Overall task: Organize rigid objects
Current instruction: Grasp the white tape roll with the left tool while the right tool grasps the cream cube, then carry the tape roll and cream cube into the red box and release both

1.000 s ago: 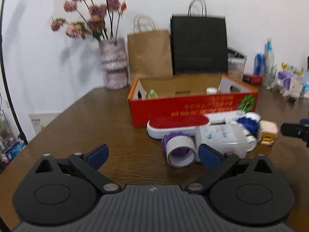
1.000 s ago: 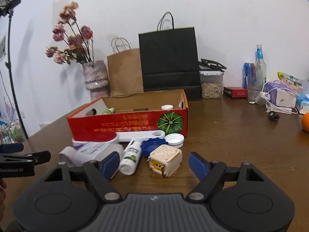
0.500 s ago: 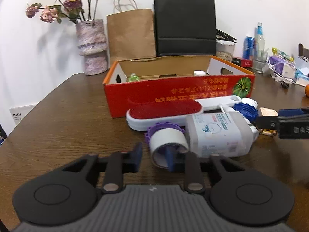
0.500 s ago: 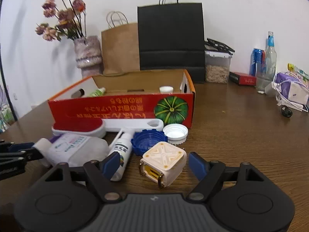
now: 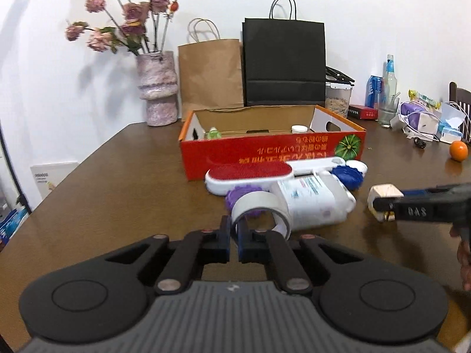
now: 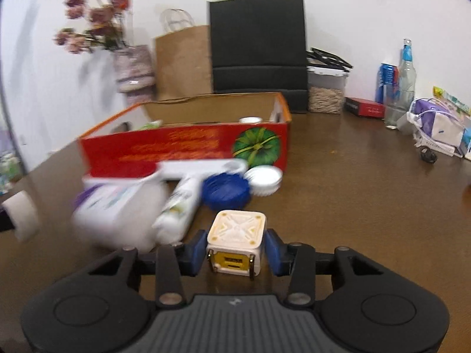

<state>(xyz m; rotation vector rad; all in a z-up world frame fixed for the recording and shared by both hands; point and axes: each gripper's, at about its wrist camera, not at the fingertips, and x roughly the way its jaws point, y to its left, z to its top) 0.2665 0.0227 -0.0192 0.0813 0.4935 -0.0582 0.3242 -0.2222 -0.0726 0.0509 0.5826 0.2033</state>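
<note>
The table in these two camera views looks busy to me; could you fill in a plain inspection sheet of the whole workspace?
Surface: brown wooden table, glossy.
Job's things: red cardboard box, open, a few small items inside; in front of it lint brush, white jug, blue lid, white lid, small bottle.
Grippers: left gripper shut on the wall of the tape roll; right gripper shut on the white cube.
Clutter: orange, bottles, can, packets at the far right.
Cables: white cord on the purple pouch.
Surroundings: white wall, vase of flowers, brown and black paper bags.
</note>
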